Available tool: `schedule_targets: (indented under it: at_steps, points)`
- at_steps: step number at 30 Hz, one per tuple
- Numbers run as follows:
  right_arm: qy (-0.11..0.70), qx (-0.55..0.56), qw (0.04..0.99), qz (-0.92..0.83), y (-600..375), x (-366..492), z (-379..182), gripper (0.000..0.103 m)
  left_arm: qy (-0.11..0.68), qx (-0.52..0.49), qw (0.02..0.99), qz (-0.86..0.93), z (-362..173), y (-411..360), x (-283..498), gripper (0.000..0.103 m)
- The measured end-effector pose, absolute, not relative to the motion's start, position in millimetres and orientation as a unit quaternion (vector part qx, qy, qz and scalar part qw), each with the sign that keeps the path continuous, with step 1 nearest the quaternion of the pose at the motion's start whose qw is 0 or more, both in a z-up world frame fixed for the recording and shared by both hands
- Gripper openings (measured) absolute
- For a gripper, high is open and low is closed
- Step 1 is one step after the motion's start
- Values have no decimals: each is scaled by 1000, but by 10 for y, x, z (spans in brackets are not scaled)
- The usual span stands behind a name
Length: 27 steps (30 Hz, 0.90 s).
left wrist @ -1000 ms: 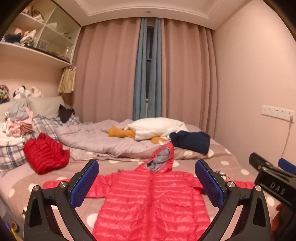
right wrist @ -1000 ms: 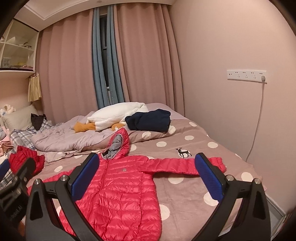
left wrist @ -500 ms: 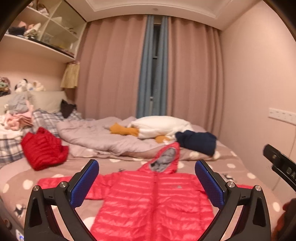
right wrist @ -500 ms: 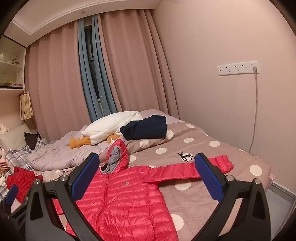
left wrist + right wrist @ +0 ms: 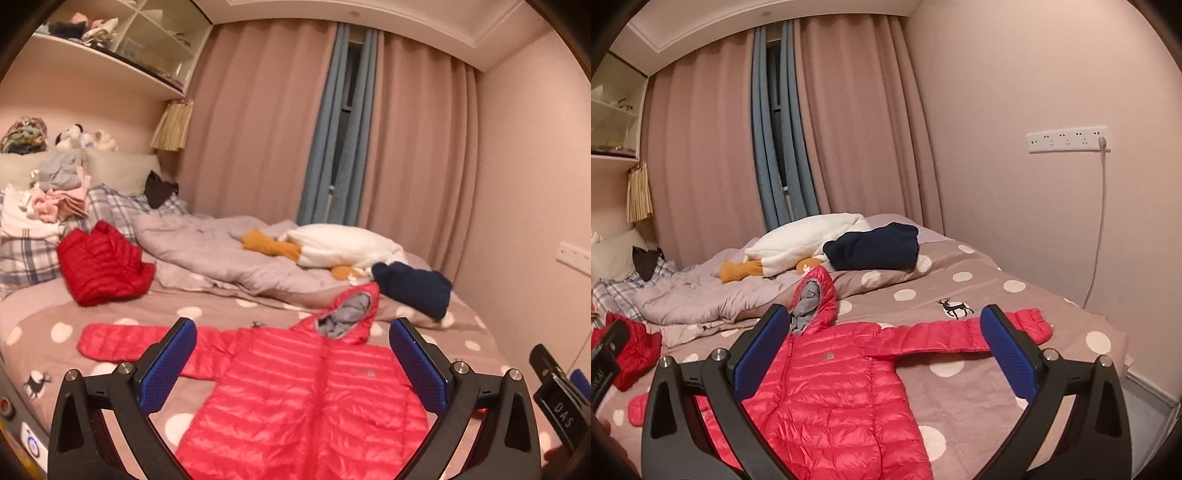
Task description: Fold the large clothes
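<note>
1. The pink puffer jacket (image 5: 314, 398) is lying face up on the polka-dot bed cover (image 5: 979, 295), zipped, hood pointing to the curtains, both sleeves spread wide.
2. I am holding my left gripper (image 5: 295, 365) above its chest and my right gripper (image 5: 882, 350) above its right shoulder; both pairs of jaws are standing wide apart, gripping nothing.
3. Over the last second my left view has been swinging left, bringing the jacket's left sleeve fully into sight, so I am judging that folding is only starting, sleeves first.
4. Behind are lying a red jacket (image 5: 99, 266) and a navy garment (image 5: 875, 247).
5. "DAS" is showing on the right gripper's body (image 5: 563, 410); the jacket's chest logo is unreadable.
</note>
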State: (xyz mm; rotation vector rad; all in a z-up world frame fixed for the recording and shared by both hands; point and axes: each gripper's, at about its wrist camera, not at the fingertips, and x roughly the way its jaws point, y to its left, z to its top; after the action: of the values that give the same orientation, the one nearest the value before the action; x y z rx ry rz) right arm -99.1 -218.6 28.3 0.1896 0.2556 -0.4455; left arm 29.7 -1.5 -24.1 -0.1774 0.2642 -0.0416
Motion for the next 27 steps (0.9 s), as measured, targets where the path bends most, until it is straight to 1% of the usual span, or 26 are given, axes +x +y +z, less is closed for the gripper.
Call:
schedule_targets:
  at_steps: [5, 27]
  points:
    - [131, 108, 966, -196, -2213, -951, 240, 103, 132, -74, 988, -18, -249, -37, 288, 103]
    - [158, 145, 966, -144, -2306, -867, 94, 103, 167, -92, 982, -9, -370, 41, 422, 103]
